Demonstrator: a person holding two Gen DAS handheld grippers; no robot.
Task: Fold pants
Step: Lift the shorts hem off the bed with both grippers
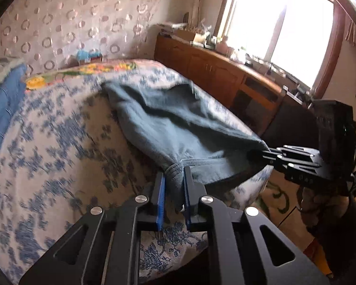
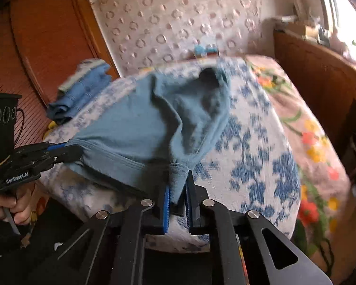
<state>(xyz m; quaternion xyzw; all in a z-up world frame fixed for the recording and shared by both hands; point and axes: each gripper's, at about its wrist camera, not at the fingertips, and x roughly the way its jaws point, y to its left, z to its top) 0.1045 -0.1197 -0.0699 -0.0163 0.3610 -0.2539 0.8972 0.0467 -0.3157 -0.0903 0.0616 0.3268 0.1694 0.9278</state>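
Blue-grey pants (image 1: 168, 123) lie over the near end of a bed, stretched between my two grippers. My left gripper (image 1: 174, 180) is shut on one corner of the waistband. My right gripper (image 2: 178, 182) is shut on the other corner of the pants (image 2: 140, 128). In the left wrist view the right gripper (image 1: 263, 154) shows at the right, clamped on the cloth. In the right wrist view the left gripper (image 2: 68, 149) shows at the left, clamped on the waistband. The far end of the pants is bunched and blurred.
The bed (image 1: 59, 142) has a blue floral cover. A folded blue garment (image 1: 4, 104) lies at its far left. A wooden cabinet (image 1: 225, 76) runs along the right under a window. A wooden wardrobe (image 2: 47, 35) stands at the left. Patterned floor (image 1: 280, 201) lies below.
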